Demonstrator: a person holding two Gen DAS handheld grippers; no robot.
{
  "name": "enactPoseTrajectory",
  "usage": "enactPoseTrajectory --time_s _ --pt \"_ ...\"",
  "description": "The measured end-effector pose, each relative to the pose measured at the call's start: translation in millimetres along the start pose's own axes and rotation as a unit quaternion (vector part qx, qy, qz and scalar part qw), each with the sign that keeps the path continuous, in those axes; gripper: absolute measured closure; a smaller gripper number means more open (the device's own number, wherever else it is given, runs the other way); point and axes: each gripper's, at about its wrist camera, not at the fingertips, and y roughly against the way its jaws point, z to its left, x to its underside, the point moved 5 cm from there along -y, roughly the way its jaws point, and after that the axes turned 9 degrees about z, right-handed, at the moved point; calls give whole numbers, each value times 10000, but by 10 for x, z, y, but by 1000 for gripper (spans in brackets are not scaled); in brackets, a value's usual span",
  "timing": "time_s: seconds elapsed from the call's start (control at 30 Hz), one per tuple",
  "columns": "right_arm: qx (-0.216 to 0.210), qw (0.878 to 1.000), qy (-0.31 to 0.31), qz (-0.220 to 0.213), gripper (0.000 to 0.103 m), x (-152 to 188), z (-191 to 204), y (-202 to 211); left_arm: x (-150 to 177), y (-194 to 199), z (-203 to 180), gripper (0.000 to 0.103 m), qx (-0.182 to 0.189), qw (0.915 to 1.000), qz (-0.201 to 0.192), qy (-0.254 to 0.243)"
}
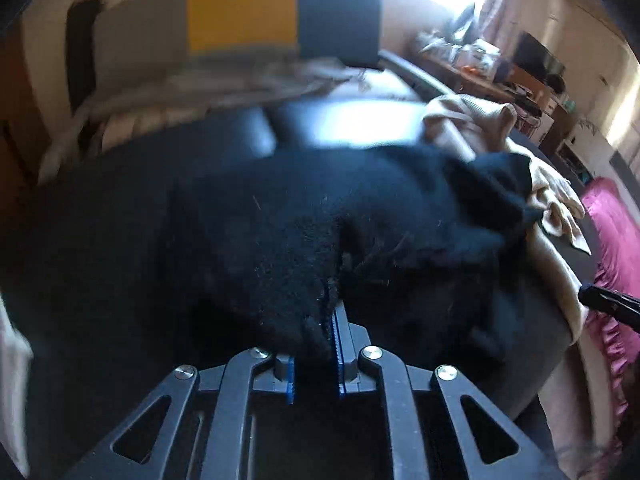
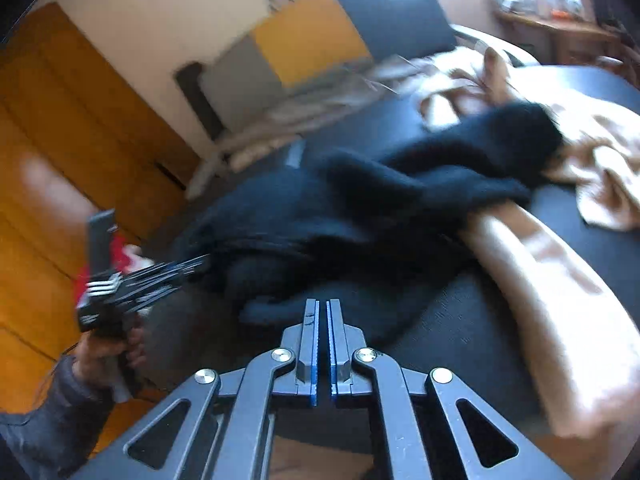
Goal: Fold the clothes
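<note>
A black fleece garment [image 1: 320, 208] lies bunched on a dark padded surface [image 1: 248, 132]. My left gripper [image 1: 324, 300] is shut on a fold of it; the fleece drapes over the left finger and hides its tip. In the right wrist view the same garment [image 2: 360, 208] stretches across the surface [image 2: 460, 340], one end lying over beige cloth. My right gripper [image 2: 323, 304] hovers just before the garment's near edge, its jaws a thin slit apart with nothing between them. The left gripper [image 2: 200, 262], blurred, reaches into the garment's left end, carried by a hand [image 2: 104, 356].
Beige cloth [image 2: 540, 280] lies crumpled along the right side of the surface, also seen as beige cloth [image 1: 552, 200]. Pink ruffled fabric [image 1: 616, 240] is beyond it. An orange wooden floor [image 2: 48, 160] lies to the left. Yellow and grey panels [image 2: 308, 36] lean against the back wall.
</note>
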Motion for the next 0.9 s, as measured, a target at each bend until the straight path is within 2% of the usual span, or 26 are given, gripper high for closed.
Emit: enactPoseTrajectory --time_s 0.03,0.1,0.17,0.23,0.3,0.37,0.43,0.5,0.63,0.77,0.87,0.9 --pt "228 9997 -67 56 87 37 -74 -31 95 4 69 87 60 9999 16 116" --pt "641 9977 -131 149 59 10 -262 -121 271 78 189 87 123 9994 -25 332" --pt "842 9961 -192 181 54 16 -381 -176 393 201 317 87 174 9982 -152 559" --pt "871 9959 -200 146 54 2 -471 -190 505 359 426 87 149 9966 -305 753" --pt "944 9954 -135 105 54 -42 -537 -221 505 472 373 87 258 9958 -510 713" --pt "1026 9947 -25 87 55 -89 -598 -276 489 517 238 87 279 9965 -619 482" --pt "1191 9926 79 242 55 -144 -687 -436 457 524 80 87 206 9974 -662 193" --pt "1174 9924 26 370 57 -216 -819 -584 363 419 -128 87 220 9981 -568 -31" --pt "1030 9943 -133 226 65 -467 -1089 -601 143 62 -467 87 214 9985 -302 -392" --pt "1013 9941 -389 92 68 -772 -1443 -574 -64 -371 -523 87 12 9989 201 -414" --pt "1170 9904 -730 -138 69 -1108 -1822 -471 -152 -507 -501 87 -72 9980 364 -520" --pt "1101 9903 -809 -243 69 -1195 -1889 -403 -186 -519 -477 86 -76 9978 410 -511"
